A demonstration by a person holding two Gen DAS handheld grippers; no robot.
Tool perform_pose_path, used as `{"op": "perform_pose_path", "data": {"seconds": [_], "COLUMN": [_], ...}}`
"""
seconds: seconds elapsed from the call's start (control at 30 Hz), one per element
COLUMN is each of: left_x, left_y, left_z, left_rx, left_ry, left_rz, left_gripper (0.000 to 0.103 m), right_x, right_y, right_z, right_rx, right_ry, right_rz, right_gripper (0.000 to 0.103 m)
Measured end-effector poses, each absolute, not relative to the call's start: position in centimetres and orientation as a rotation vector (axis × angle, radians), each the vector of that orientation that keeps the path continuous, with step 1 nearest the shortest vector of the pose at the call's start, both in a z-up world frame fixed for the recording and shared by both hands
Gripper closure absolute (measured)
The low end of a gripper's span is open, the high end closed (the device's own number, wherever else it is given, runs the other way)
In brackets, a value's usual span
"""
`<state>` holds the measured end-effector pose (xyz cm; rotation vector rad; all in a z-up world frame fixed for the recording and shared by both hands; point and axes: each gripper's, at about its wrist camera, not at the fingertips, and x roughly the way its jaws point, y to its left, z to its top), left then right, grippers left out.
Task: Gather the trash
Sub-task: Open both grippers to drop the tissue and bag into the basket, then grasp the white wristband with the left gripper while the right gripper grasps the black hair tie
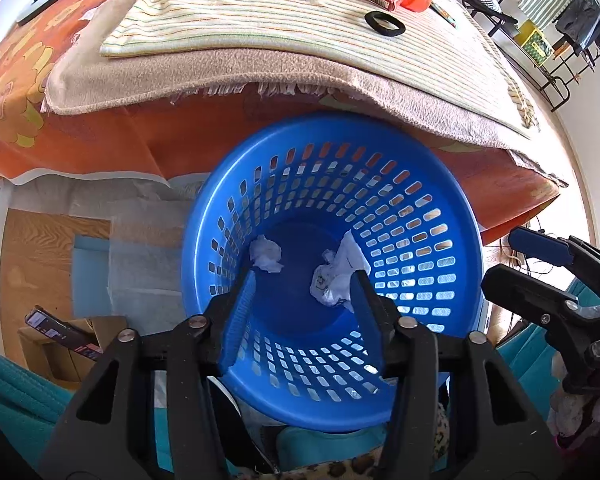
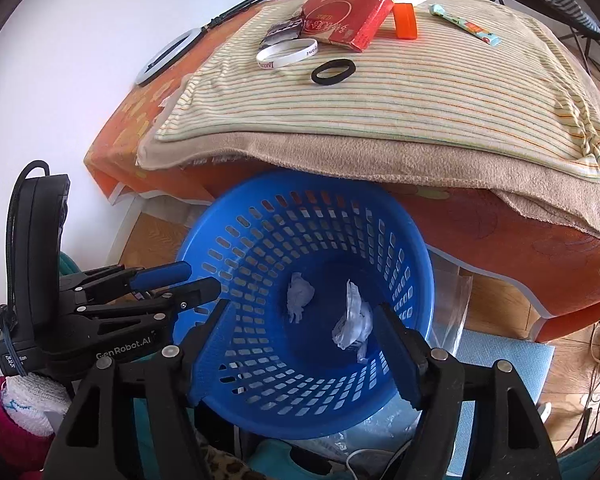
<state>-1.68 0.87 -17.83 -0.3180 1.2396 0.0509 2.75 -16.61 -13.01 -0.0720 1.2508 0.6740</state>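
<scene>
A blue perforated basket stands on the floor against the table front; it also shows in the right wrist view. Two crumpled white paper wads lie in its bottom: one at the left, one at the right. My left gripper hangs open and empty over the basket mouth; it also shows in the right wrist view. My right gripper is open and empty over the basket too, and its fingers show at the right of the left wrist view.
The table above carries a striped cloth over a tan blanket, with a red box, a white wristband, a black hair band, an orange item and a snack wrapper. A cardboard box stands on the floor at left.
</scene>
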Motion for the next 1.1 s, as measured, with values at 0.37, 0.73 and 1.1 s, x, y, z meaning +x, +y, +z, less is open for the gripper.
{"op": "perform_pose_path", "data": {"seconds": [0.37,0.73,1.1], "left_x": [-1.1,2.4,7.8], "left_y": [1.1,3.2,5.8], "left_z": [-16.7,-12.9,-10.3], "left_rx": [-0.323,-0.32,-0.35], "left_ry": [1.213,1.112,1.044], "left_rz": [0.053,0.07,0.077], "left_gripper": [0.043,0.043,0.043], "right_x": [3.3,4.8,6.9], "right_y": [-16.9,-17.9,-16.7], "right_z": [-12.3,-11.1,-8.5], "right_rx": [-0.117,-0.069,-0.091], "right_ry": [1.217,1.169,1.039], "right_rz": [0.596,0.577,0.604], "right_gripper": [0.013,0.013,0.013]}}
